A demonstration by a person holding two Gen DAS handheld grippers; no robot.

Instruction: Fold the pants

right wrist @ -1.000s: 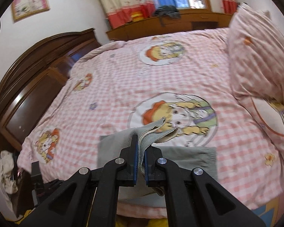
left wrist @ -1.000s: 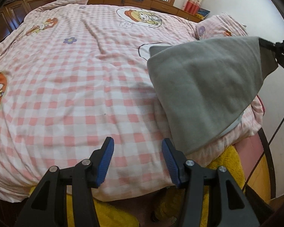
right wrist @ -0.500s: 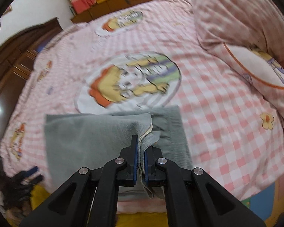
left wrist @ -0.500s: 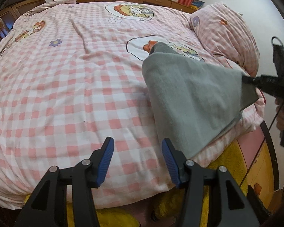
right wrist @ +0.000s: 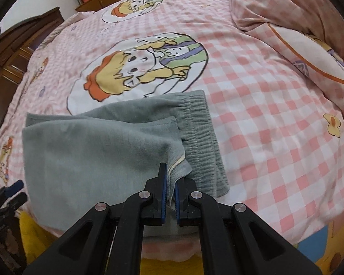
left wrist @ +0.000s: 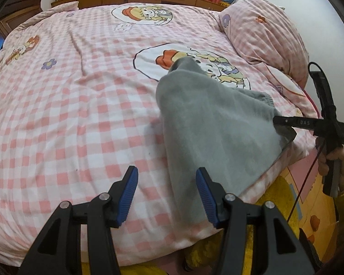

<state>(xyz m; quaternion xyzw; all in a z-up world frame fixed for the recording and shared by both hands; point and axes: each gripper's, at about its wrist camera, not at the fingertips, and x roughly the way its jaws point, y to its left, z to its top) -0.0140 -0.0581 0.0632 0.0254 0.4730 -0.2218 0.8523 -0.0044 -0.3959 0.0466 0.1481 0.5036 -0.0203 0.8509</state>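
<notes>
Left-wrist view: the left gripper (left wrist: pixel 166 197), its blue-padded black fingers spread apart and holding nothing, hovers over the pink-and-white checked quilt (left wrist: pixel 80 114) at the bed's near edge. Just right of it lie the soft grey fleece pants (left wrist: pixel 213 133), folded over on the quilt. Farther right, the right gripper (right wrist: pixel 169 192) is clamped on the cloth's raised corner, above the gathered waistband (right wrist: pixel 199 133). A pink checked pillow (left wrist: pixel 263 32) sits beyond.

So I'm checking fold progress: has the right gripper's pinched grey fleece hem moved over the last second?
Yes. The right gripper carried the grey fleece hem down toward the elasticated waistband, away from the cartoon print.
</notes>
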